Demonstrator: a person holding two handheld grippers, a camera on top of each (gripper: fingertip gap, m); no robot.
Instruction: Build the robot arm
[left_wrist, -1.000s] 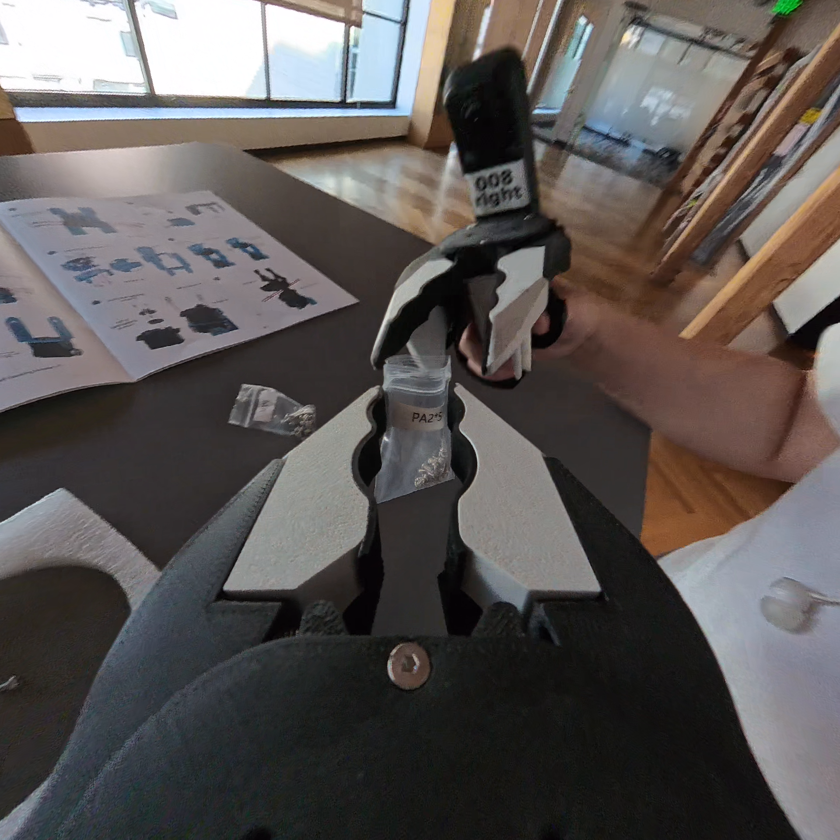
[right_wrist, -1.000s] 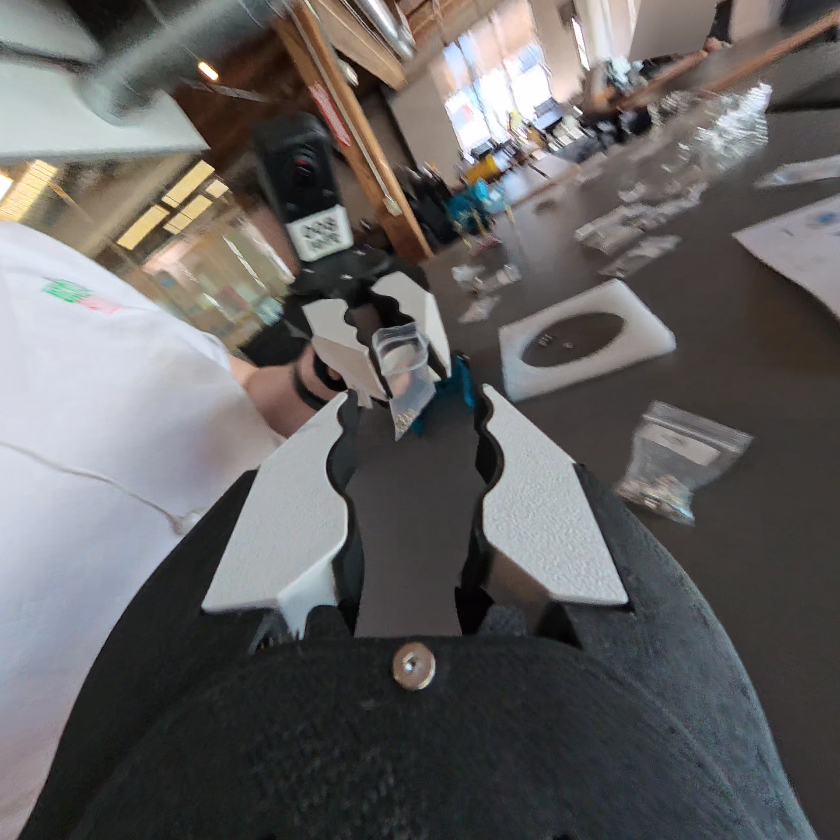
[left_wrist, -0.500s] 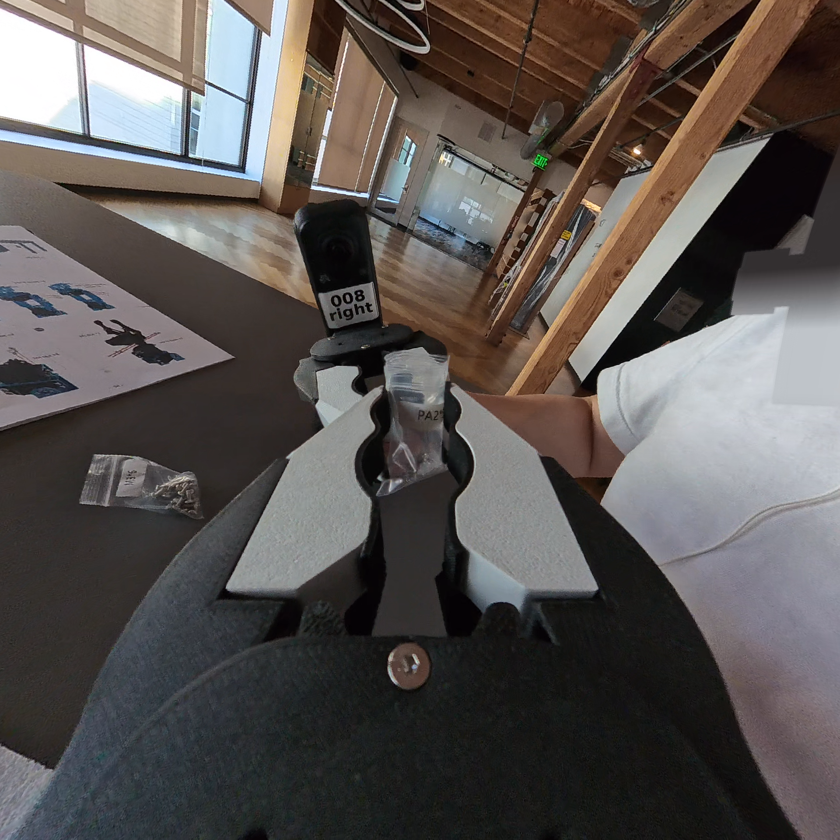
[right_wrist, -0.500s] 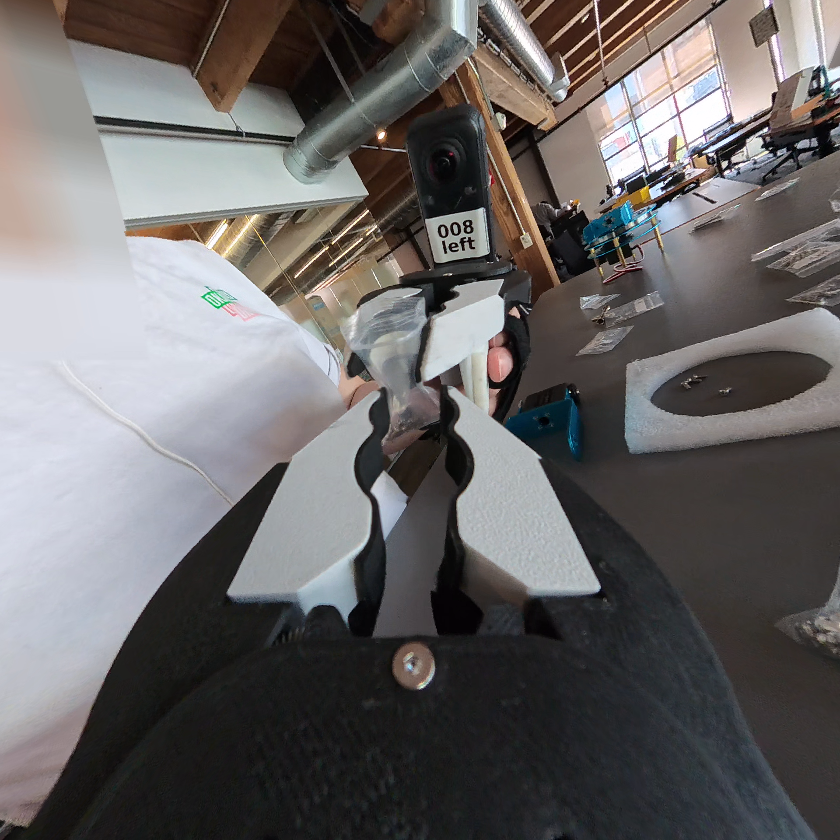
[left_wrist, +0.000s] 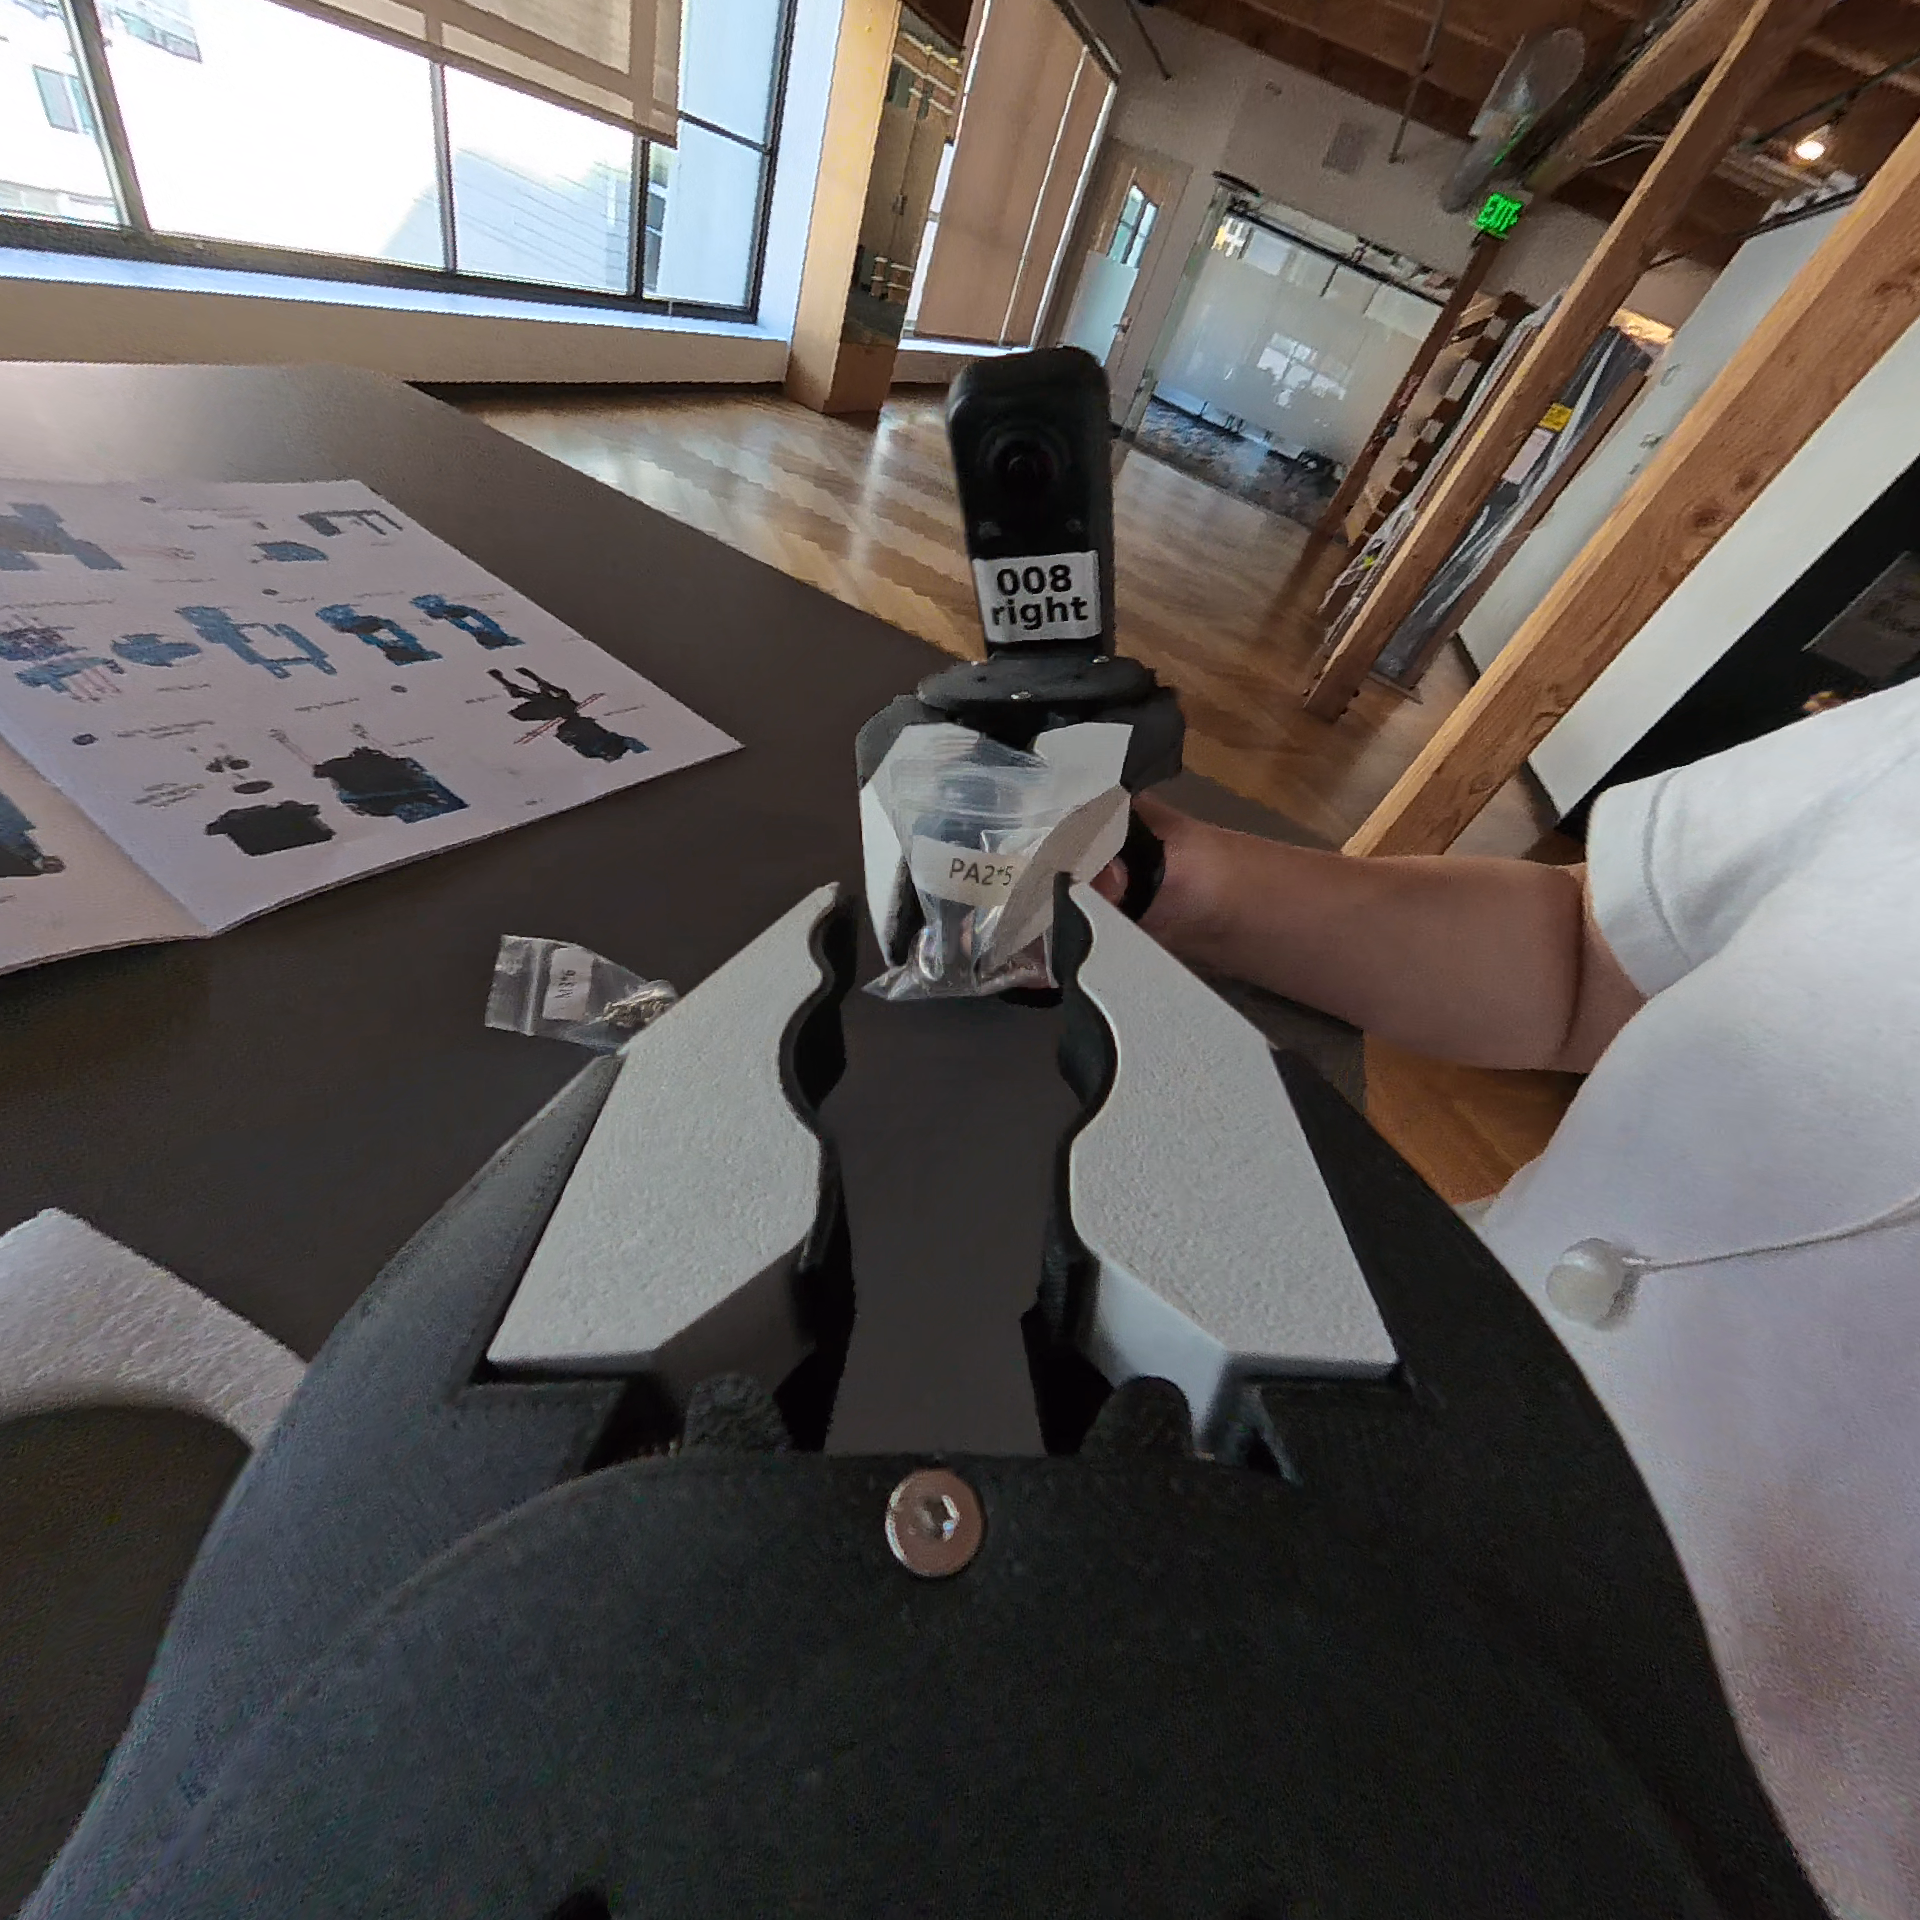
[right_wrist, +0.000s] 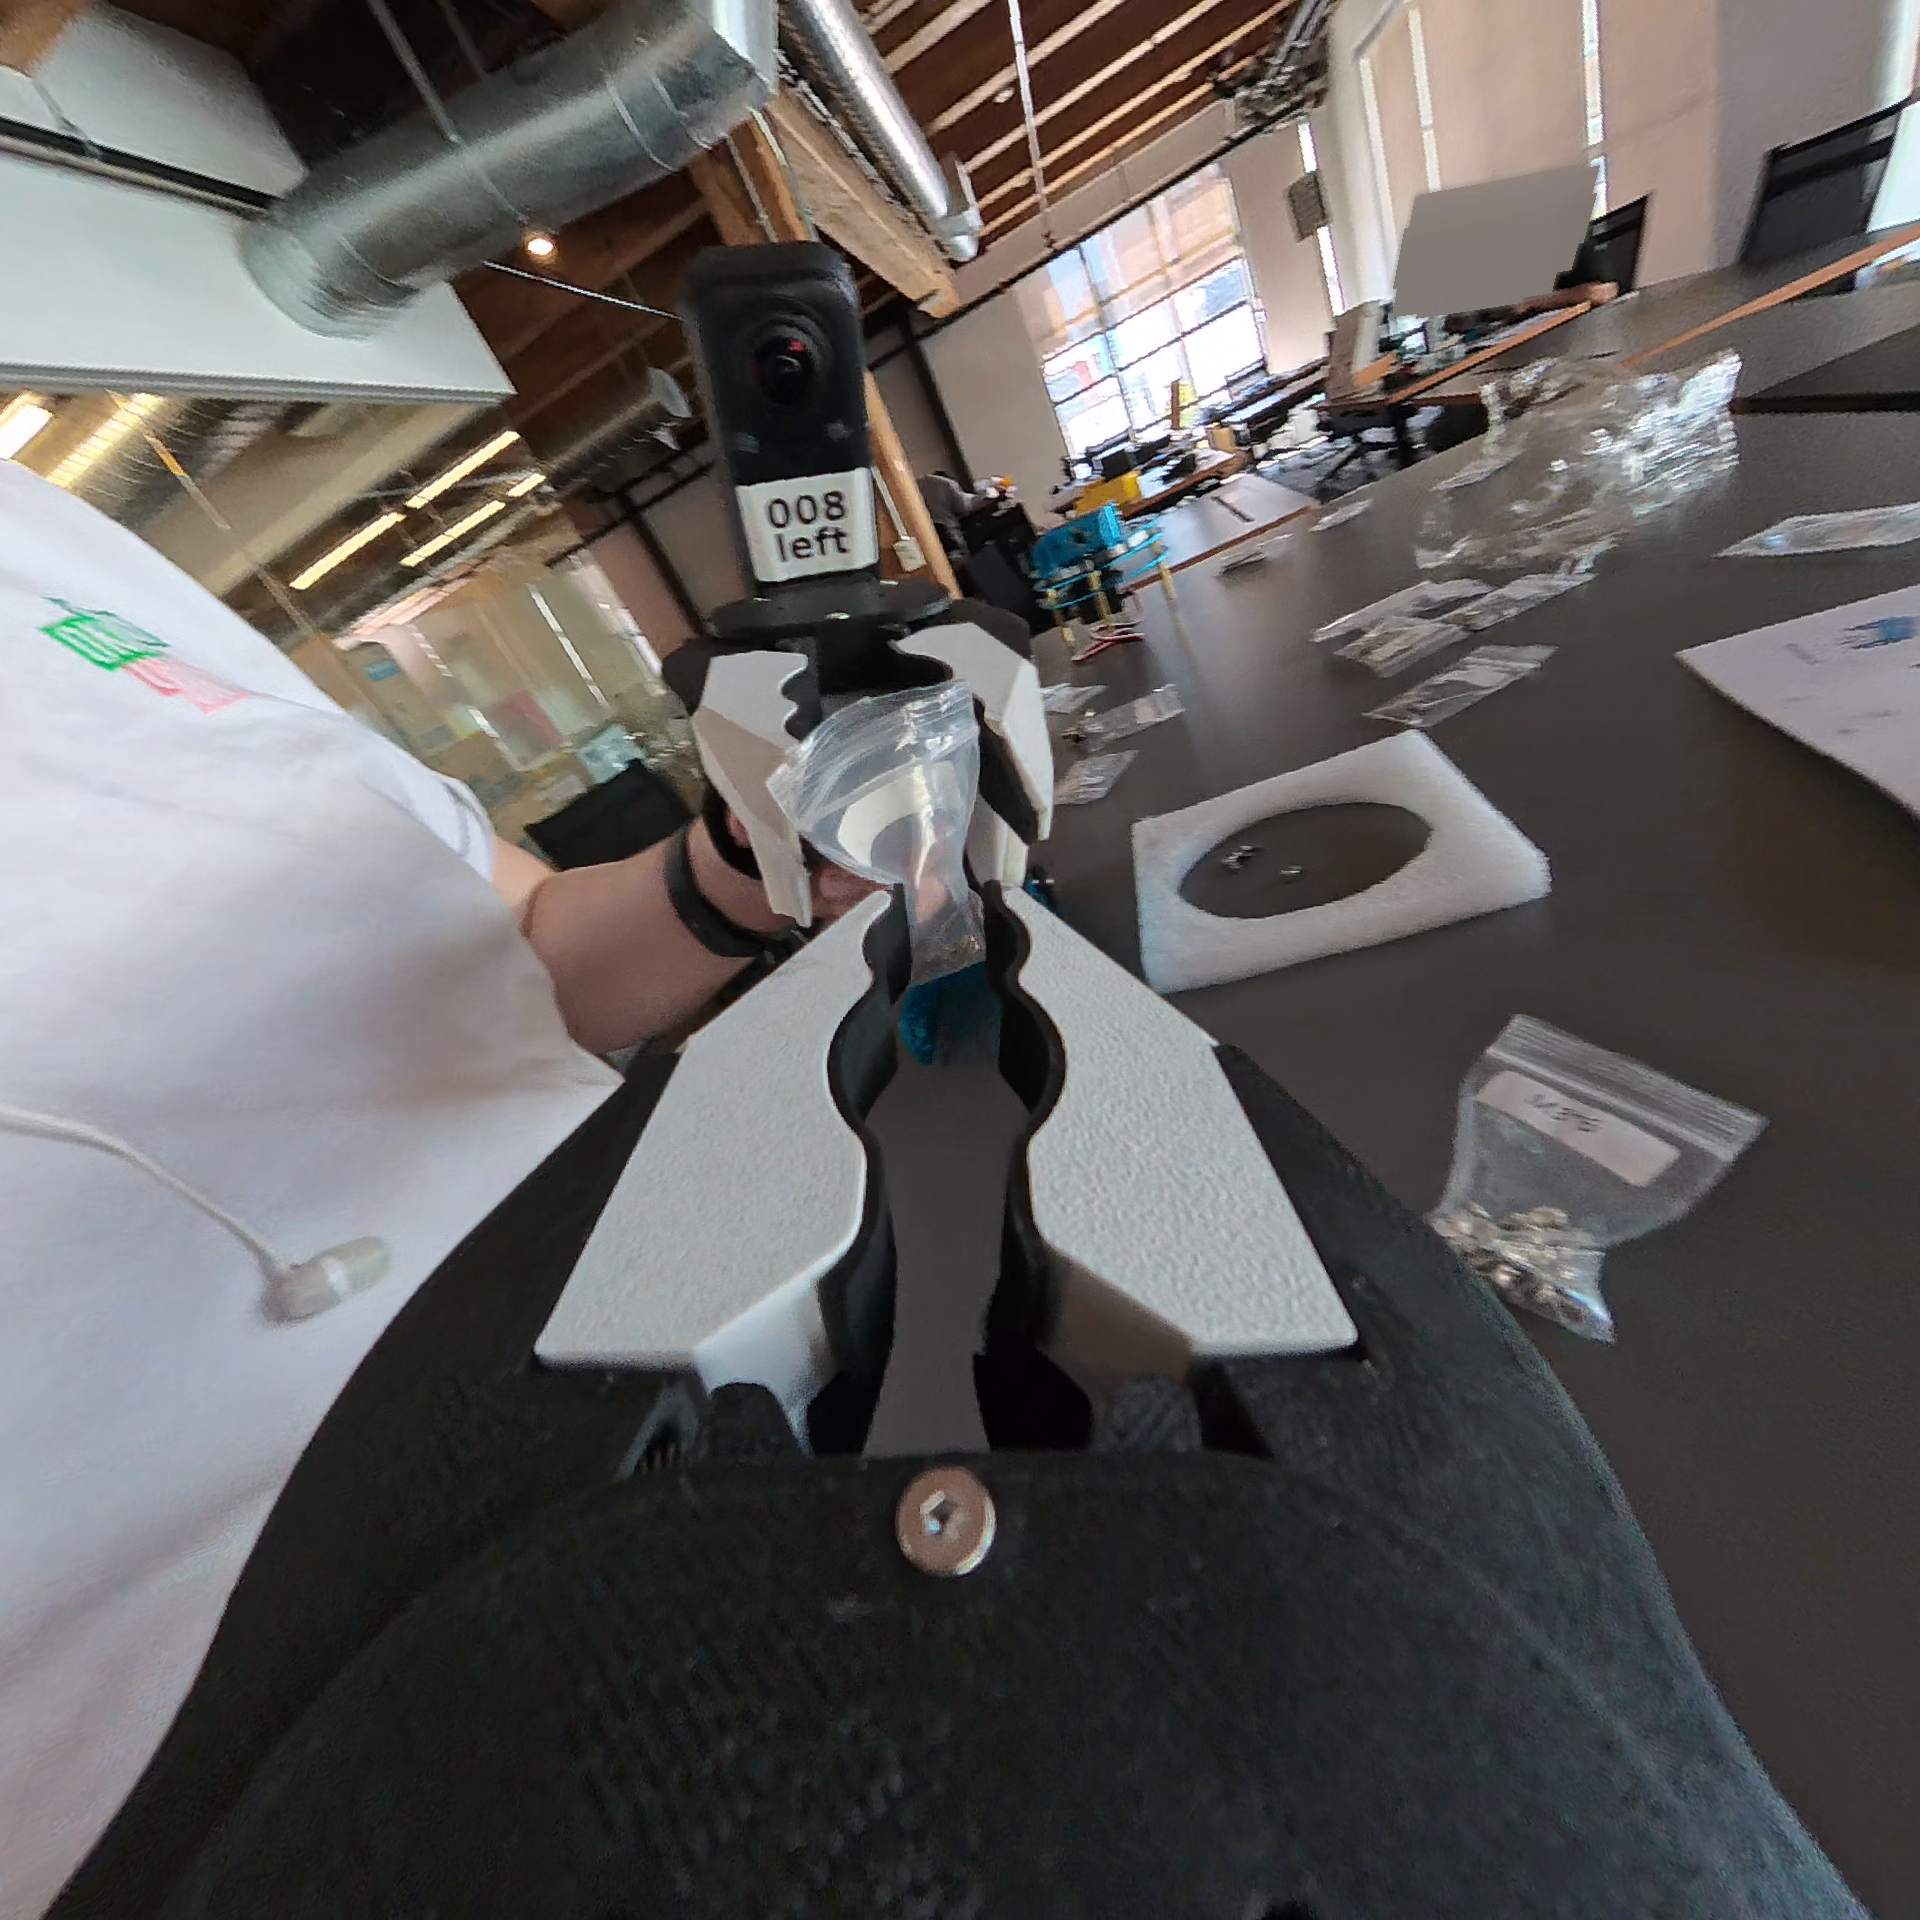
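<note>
A small clear zip bag of screws (right_wrist: 914, 810) with a white label hangs in the air between the two grippers, its mouth spread open at the top. My right gripper (right_wrist: 940, 902) is shut on the bag's lower part, just above the screws. In the left wrist view the same bag (left_wrist: 971, 883) sits between the right gripper's white fingers (left_wrist: 1091, 821). My left gripper (left_wrist: 951, 906) is open, its tips on either side of the bag with a gap on both sides. Both grippers are held above the dark table (left_wrist: 312, 1091).
A second bag of screws (right_wrist: 1558, 1174) lies on the table, also in the left wrist view (left_wrist: 577, 997). An open instruction booklet (left_wrist: 312, 707), a white foam frame (right_wrist: 1330, 862), a blue part (right_wrist: 945, 1023) and several more bags (right_wrist: 1455, 644) are around. The person's white shirt (right_wrist: 260, 935) is close. The tips of both grippers are at nearly the same place.
My left gripper held the bag and has now opened. My right gripper came in open, closed on the bag half a second ago and still holds it.
</note>
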